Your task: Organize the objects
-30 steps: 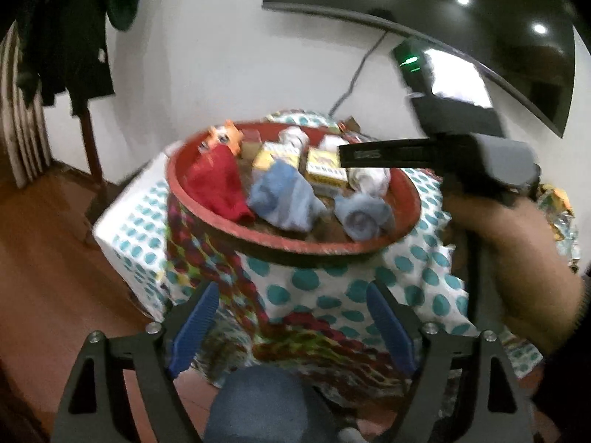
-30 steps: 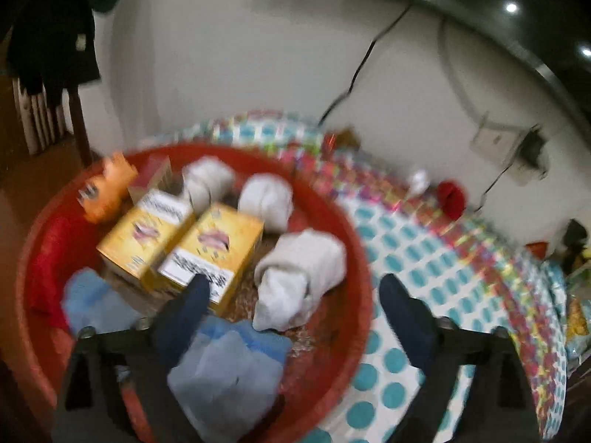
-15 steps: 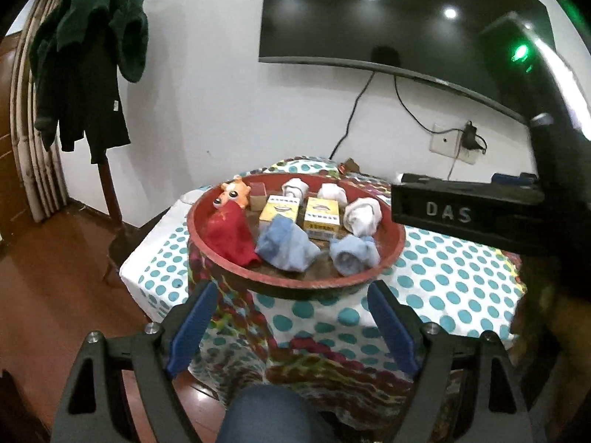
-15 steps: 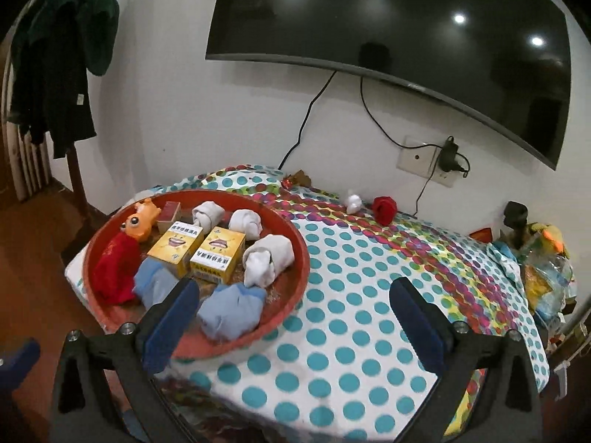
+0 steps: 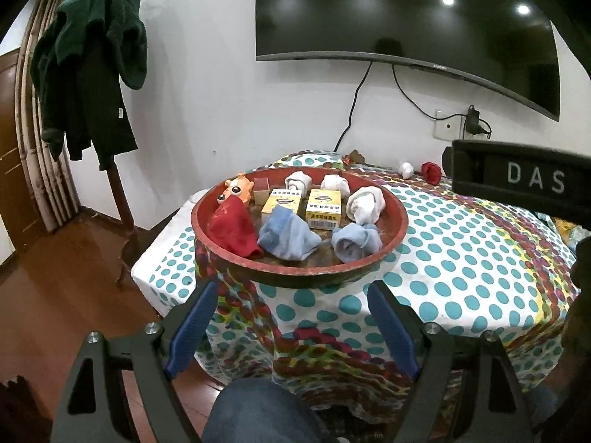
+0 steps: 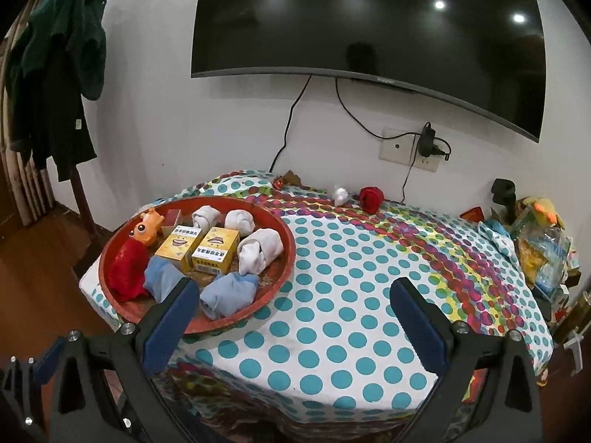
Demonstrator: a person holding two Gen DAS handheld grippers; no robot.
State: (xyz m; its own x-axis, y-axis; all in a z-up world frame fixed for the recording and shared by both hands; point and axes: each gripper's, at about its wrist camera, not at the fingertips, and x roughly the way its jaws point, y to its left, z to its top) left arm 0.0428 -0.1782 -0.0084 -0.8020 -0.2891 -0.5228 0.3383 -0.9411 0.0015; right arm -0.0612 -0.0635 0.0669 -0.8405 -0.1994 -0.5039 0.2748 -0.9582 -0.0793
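left wrist view: white wall with a dark wall-mounted screen (image 5: 406, 33); a green garment (image 5: 96, 48) hangs on a wooden stand at the left, over wood flooring. the worktop (image 5: 461, 258) carries a white cloth with teal dots and a multicolour band. a round red tray (image 5: 295, 269) sits at the worktop's near left edge. inside it: an orange toy (image 5: 238, 192) at the far left rim, a small reddish box (image 5: 261, 187) beside it, two yellow boxes (image 5: 303, 205) side by side at centre, three white sock rolls (image 5: 365, 203) along the far and right side, a red cloth (image 5: 234, 229) at the near left, and two light blue sock bundles (image 5: 288, 236) at the near rim. a white roll and a red roll (image 5: 431, 172) lie on the cloth near the wall, well apart from the tray. the left tongs (image 5: 291, 319) are spread wide, holding nothing, short of the tray.

right wrist view: same wall, screen (image 6: 369, 37) and a wall socket (image 6: 410, 147) with a plugged adapter. the tray (image 6: 280, 277) lies at the left with the same contents; the yellow boxes (image 6: 199, 247) stand touching each other. the red roll (image 6: 371, 197) and small white roll (image 6: 340, 195) rest near the wall. mixed clutter (image 6: 539, 243) sits at the worktop's right edge. the right tongs (image 6: 291, 326) are spread wide and empty, the left finger (image 6: 170, 328) overlapping the tray's near rim in view, above the dotted cloth (image 6: 351, 277).
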